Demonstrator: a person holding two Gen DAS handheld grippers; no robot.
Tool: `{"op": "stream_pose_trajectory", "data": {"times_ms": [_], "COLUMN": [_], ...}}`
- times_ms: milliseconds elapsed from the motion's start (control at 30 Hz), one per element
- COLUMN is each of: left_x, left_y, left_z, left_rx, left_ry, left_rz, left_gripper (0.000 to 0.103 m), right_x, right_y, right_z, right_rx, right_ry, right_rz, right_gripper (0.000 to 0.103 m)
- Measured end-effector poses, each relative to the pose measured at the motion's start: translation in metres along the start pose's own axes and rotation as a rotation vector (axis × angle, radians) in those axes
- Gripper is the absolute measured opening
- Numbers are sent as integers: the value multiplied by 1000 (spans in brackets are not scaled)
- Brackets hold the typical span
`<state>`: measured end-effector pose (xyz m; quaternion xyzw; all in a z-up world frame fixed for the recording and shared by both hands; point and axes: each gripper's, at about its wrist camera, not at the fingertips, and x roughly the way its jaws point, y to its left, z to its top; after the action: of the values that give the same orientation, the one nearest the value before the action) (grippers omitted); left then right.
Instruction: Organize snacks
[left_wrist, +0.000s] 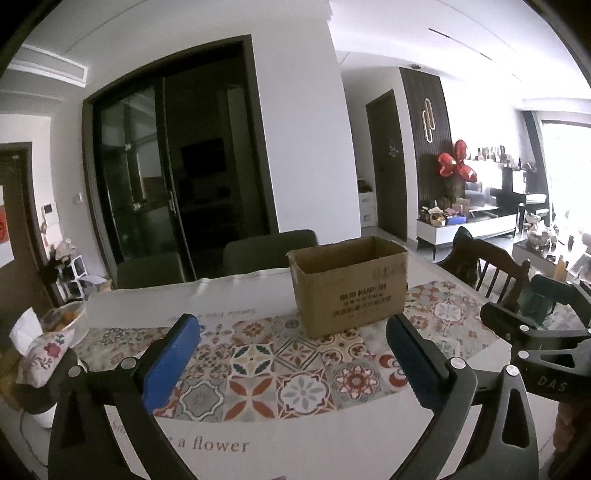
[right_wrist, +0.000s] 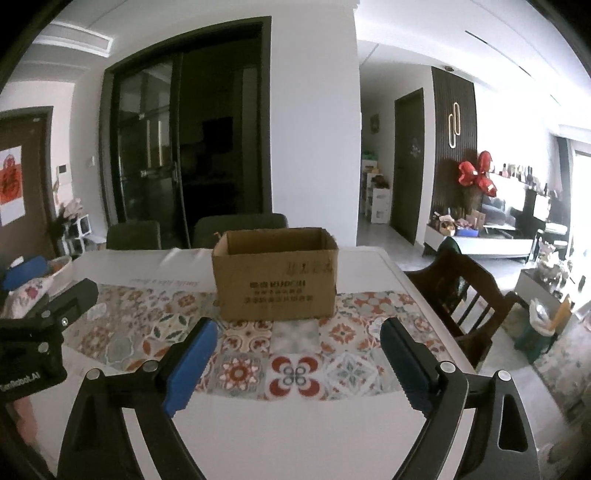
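An open-topped cardboard box (left_wrist: 351, 288) with printed lettering stands on the patterned table runner (left_wrist: 258, 365). My left gripper (left_wrist: 291, 325) is open a little short of the box, with only runner between its blue pads. My right gripper (right_wrist: 299, 326) is also open in front of the box (right_wrist: 275, 277), with nothing between its fingers. Each gripper shows at the edge of the other's view, the right gripper (left_wrist: 532, 306) on the right and the left gripper (right_wrist: 51, 286) on the left. The box's inside is hidden from both views.
A bowl (left_wrist: 64, 317) with orange contents and a floral tissue pouch (left_wrist: 40, 354) sit at the table's left edge. Two dark chairs (left_wrist: 269, 251) stand behind the table, a wooden chair (right_wrist: 454, 291) at its right side. The white table (right_wrist: 295, 424) ends close to the right.
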<state>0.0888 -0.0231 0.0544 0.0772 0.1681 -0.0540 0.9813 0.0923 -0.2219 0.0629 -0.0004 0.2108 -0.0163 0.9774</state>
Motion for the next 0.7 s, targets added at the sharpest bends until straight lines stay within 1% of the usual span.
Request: {"op": "stream_pose_trajectory", "data": {"times_ms": [300,700], "left_x": [-26,-40], "left_y": [6,5], "left_z": [-19,-28], "left_rx": [-27,-28], "left_ry": [22,23], "left_rz": [-14,-26], "left_gripper": [103,103], "right_x": [-32,-48], "right_y": [7,11], "right_z": [-18,-24], "right_rx": [-12,-20], "right_ry": [-8,-5], "right_rz": [2,12], "right_gripper": [90,91]}}
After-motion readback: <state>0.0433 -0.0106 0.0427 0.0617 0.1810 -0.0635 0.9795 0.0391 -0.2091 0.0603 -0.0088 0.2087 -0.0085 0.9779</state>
